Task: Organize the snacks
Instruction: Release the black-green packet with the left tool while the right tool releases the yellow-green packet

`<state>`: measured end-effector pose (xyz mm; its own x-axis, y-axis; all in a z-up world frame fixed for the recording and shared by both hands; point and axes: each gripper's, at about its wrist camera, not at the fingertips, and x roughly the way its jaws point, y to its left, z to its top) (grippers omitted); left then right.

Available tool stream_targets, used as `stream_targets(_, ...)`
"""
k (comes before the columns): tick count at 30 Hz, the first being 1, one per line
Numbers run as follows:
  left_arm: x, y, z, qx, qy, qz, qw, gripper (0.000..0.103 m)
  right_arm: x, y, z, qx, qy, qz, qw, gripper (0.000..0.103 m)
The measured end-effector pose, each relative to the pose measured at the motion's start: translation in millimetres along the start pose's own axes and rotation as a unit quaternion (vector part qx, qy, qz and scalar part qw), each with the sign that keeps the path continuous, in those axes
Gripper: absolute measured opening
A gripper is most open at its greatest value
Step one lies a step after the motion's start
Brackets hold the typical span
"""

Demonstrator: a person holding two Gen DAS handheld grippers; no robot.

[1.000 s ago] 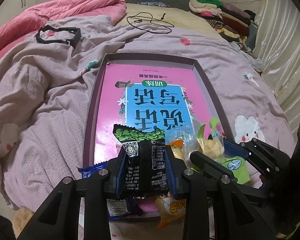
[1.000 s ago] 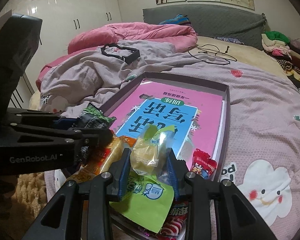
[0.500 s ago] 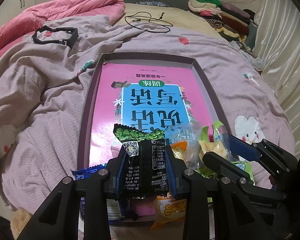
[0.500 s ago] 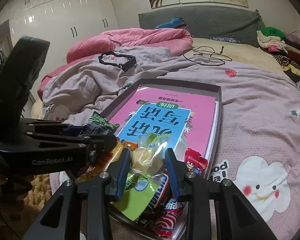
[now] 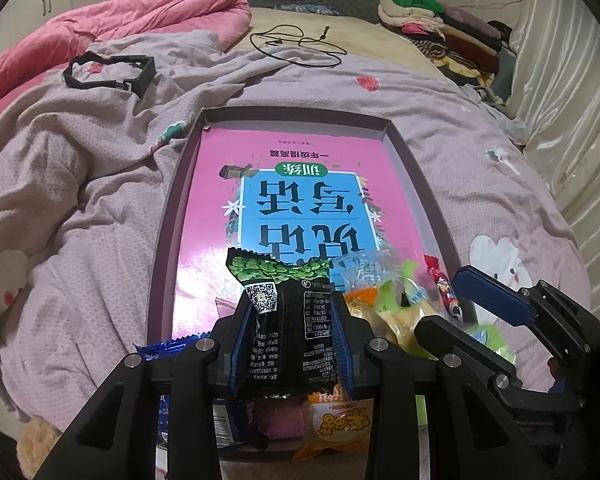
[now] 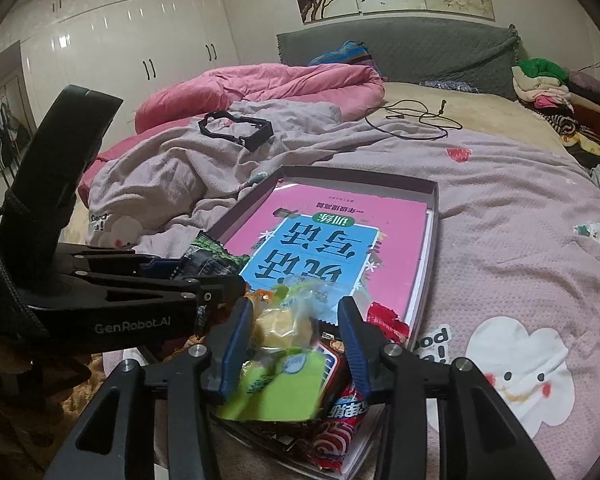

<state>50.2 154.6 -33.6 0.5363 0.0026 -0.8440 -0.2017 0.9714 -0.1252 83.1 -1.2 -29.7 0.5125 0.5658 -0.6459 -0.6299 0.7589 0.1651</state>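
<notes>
a bedroom, with a wide bed under a lilac blanket (image 5: 80,216) and a pink quilt (image 6: 260,84) heaped near the grey headboard; on the blanket lies a shallow purple tray (image 5: 162,240) with a pink and blue book (image 5: 300,200) flat inside it; the snacks are piled at the near end of the tray, over the book's lower edge; the left gripper (image 5: 290,344) is clamped on a black and green packet (image 5: 288,320), which stands upright between its blue pads above the pile; the right gripper (image 6: 296,340) has its jaws spread apart, with a clear bag of yellow snacks (image 6: 284,324) and a light green packet (image 6: 278,384) between them, neither pinched; a red packet (image 6: 340,424) lies beneath; a black cable (image 5: 300,42) and a black plastic frame (image 5: 108,74) rest farther up the bed.
</notes>
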Motion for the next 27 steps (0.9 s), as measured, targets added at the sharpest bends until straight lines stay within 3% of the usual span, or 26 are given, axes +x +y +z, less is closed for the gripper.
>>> stream_targets(17,-10,-6,4,0.002,-0.014,-0.005,0.9999,0.052,-11,-3,5,-0.001,-0.016,-0.022,1.0,0.054)
stream_targets(27,-32,-11,8,0.005,-0.046,-0.007,0.9989,0.068,-21,-8,8,0.005,-0.029,-0.039,0.999,0.061)
